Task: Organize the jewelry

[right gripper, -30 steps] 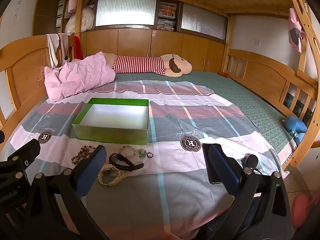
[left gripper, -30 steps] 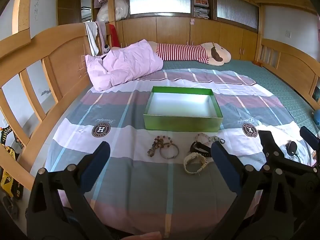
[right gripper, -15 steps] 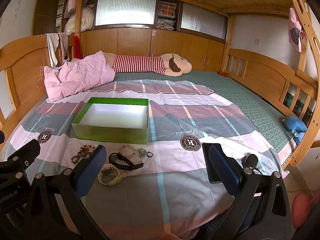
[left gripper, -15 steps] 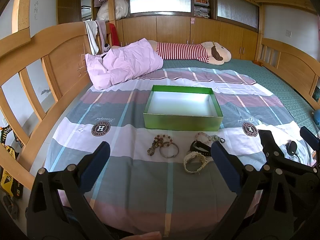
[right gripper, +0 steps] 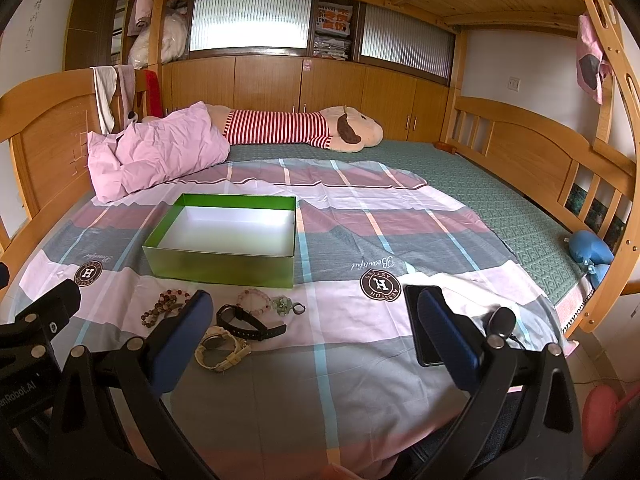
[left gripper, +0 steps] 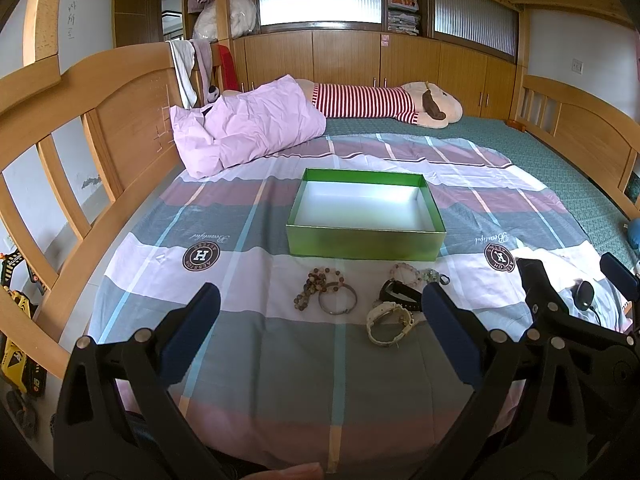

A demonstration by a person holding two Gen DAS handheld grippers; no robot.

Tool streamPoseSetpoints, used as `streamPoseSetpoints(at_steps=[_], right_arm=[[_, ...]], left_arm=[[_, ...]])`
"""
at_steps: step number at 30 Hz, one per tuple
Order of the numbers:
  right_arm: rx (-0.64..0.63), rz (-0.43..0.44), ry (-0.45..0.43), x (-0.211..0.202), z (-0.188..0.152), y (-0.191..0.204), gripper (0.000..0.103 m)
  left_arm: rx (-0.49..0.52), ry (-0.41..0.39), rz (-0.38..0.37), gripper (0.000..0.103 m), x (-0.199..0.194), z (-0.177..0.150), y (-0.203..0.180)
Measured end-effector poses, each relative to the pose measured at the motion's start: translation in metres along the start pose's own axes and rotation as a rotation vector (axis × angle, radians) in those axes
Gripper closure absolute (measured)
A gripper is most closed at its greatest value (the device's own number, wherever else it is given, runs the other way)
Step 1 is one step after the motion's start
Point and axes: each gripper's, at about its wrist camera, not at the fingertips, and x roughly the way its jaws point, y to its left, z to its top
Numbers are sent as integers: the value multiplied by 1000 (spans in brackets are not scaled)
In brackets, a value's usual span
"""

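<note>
The jewelry lies in a loose cluster on the striped bedsheet [left gripper: 256, 344], just in front of the near wall of an open green box [left gripper: 365, 242] whose white inside holds nothing. At the left of the cluster a string of brown beads [left gripper: 316, 286] curls against a plain metal bangle [left gripper: 338, 300]. To the right sit a pink bead bracelet [right gripper: 256, 300] and a small greenish trinket with a ring [right gripper: 285, 305], both close to the box. Nearer the edge of the bed a black watch [right gripper: 246, 322] lies with its strap stretched out, and a cream-white watch [right gripper: 220, 348] rests just below it, touching or nearly so.

Both tools hang over the near end of the bed with nothing between their fingers. The left gripper [left gripper: 320, 336] has its blue-padded fingers spread wide — the beads, the bangle and the white watch lie on the sheet in the gap as its camera sees it, a little ahead of the tips. The right gripper [right gripper: 312, 344] is spread just as wide; the pile sits beside and partly behind its left finger, off to that side rather than centred.

A black phone [right gripper: 424, 320] lies on the sheet behind the right gripper's right finger, with a small dark round object [right gripper: 500, 320] just beyond it. Farther up the bed are a pink pillow [left gripper: 248, 128] and a long plush toy in a red-striped shirt [left gripper: 380, 106].
</note>
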Motion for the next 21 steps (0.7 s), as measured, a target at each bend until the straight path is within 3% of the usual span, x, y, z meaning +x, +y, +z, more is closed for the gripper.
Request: streamPoseSetpoints(at_steps=[21], right_arm=[[-1, -2, 1, 4, -1, 2, 3]], left_arm=[[0, 5, 0, 3, 0, 0, 0]])
